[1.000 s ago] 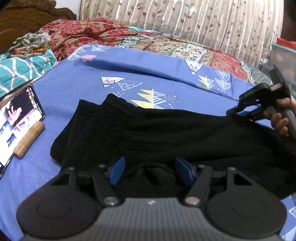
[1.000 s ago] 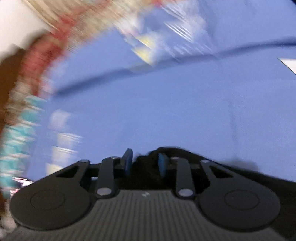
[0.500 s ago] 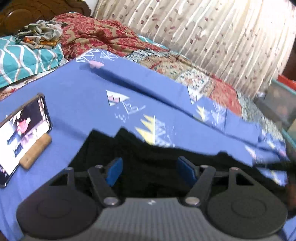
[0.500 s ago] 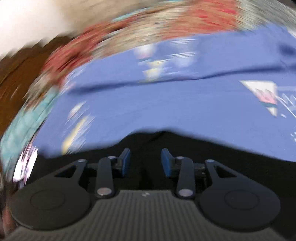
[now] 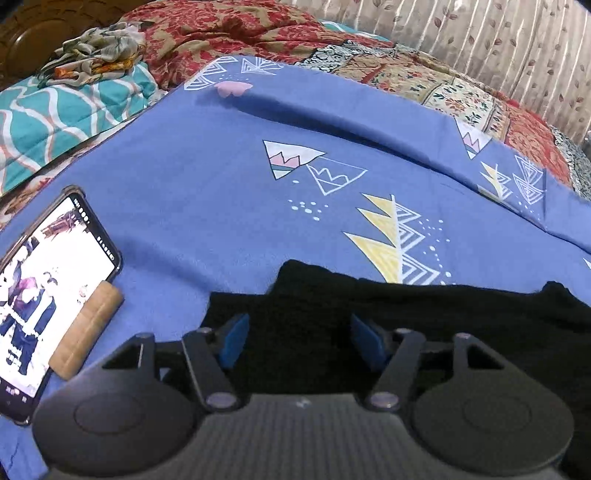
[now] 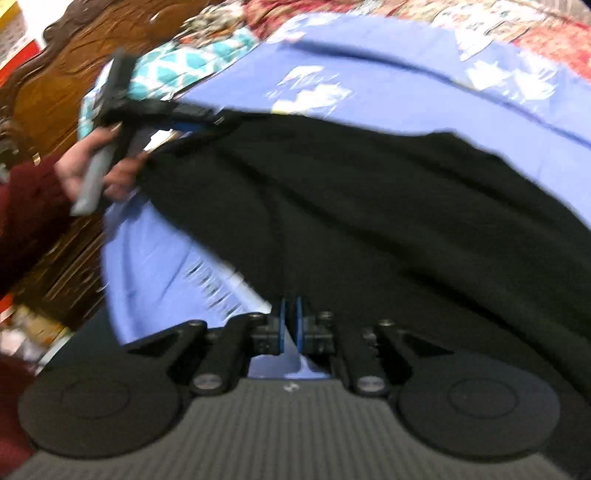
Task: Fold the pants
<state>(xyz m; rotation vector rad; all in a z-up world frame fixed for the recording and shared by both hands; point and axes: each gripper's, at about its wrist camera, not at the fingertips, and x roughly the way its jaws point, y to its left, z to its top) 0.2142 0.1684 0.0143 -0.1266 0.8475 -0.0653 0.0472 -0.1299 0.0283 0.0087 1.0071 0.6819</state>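
Note:
Black pants (image 5: 443, 314) lie across a blue patterned bedsheet (image 5: 221, 192). My left gripper (image 5: 299, 341) sits at their left end, its jaws closing on a thick bunch of the black fabric that fills the gap between the blue pads. In the right wrist view the pants (image 6: 369, 203) drape from the left gripper (image 6: 195, 118), held by a hand (image 6: 81, 166) at the upper left. They run down to my right gripper (image 6: 290, 325), whose pads are nearly together at the fabric's near edge. That view is blurred.
A lit phone (image 5: 48, 295) leans on a wooden block (image 5: 86, 332) at the sheet's left. Teal pillows (image 5: 55, 110), a red quilt (image 5: 240, 33) and a curtain (image 5: 498, 44) lie beyond. A carved wooden headboard (image 6: 55, 85) and a maroon sleeve (image 6: 26, 214) are at the left.
The right gripper opened, then shut at the pants' edge, and swung round so the left gripper came into its view. The left gripper moved sideways with its bunch of fabric.

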